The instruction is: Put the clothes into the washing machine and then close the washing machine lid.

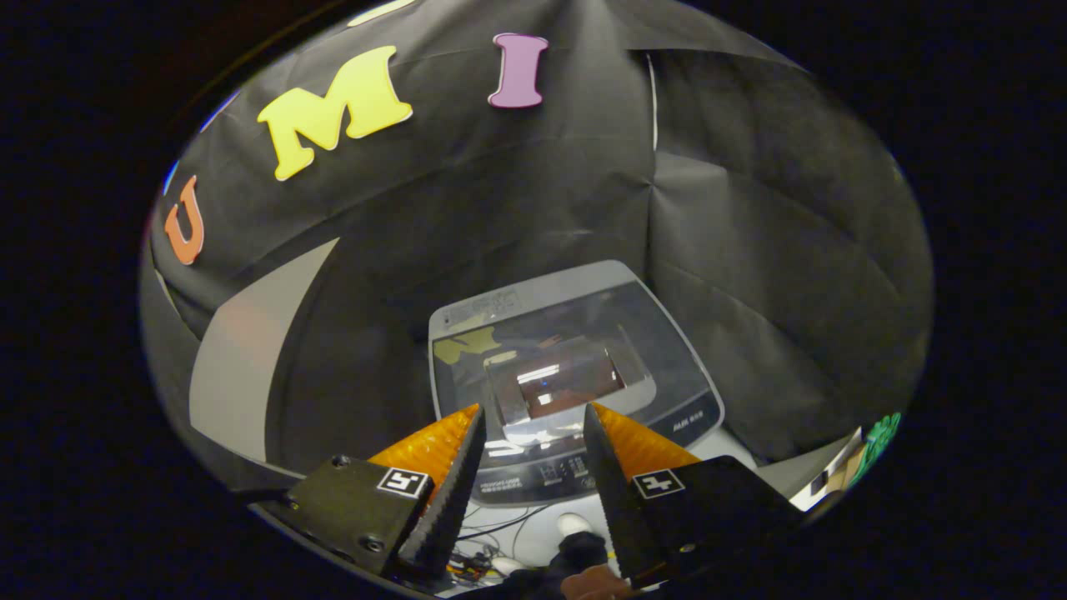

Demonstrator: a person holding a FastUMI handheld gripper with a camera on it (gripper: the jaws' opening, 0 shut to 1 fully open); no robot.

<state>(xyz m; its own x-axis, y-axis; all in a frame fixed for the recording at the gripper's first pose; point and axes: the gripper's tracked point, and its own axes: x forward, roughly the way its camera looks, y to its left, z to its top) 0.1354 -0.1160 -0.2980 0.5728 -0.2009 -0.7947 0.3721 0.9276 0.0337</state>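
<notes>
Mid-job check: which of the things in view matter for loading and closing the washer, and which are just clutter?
Job:
washer, beyond the fingers
its lid, down, glossy
control panel, between the fingers
gripper, open, holding nothing

Lying about:
cables below the washer
green item off to the right

No clothes to be made out from here.

We see our gripper with two wedge-shaped fingers, spread apart, their inner edges finely toothed. Each dark finger mount, left and right, carries a square black-and-white marker and round screw heads.
</notes>
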